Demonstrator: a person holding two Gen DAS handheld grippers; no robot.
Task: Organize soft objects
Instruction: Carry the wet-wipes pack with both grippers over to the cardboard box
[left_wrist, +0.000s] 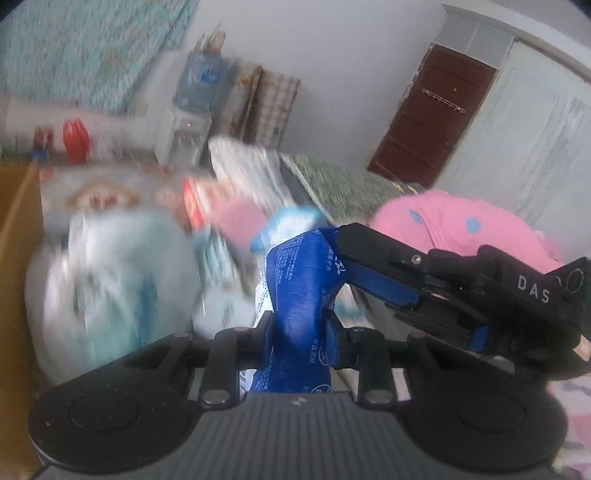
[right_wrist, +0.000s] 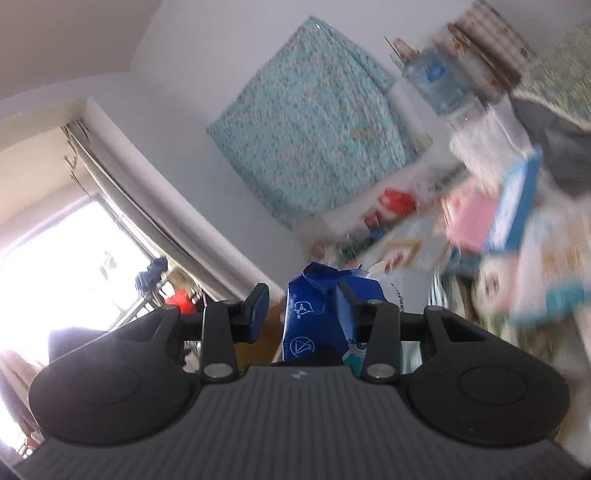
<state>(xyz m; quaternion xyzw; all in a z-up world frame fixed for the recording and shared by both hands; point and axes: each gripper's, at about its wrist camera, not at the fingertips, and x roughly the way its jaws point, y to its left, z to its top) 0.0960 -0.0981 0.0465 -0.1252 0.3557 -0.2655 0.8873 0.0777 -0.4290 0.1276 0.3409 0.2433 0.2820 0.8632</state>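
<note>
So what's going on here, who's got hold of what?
The left gripper is shut on a blue soft pack, held up in front of a blurred heap of other packets beside a cardboard box. The right gripper is at the same pack's top end; in its own view its jaws stand open, with the blue pack beside one finger rather than clamped. A pink dotted cloth lies to the right. Both views are motion-blurred, so fine detail is unclear.

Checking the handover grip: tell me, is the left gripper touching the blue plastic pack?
Touching. In the left wrist view, the left gripper pinches the blue plastic pack from both sides, with no gap at either pad and the pack squeezed narrow between them.
</note>
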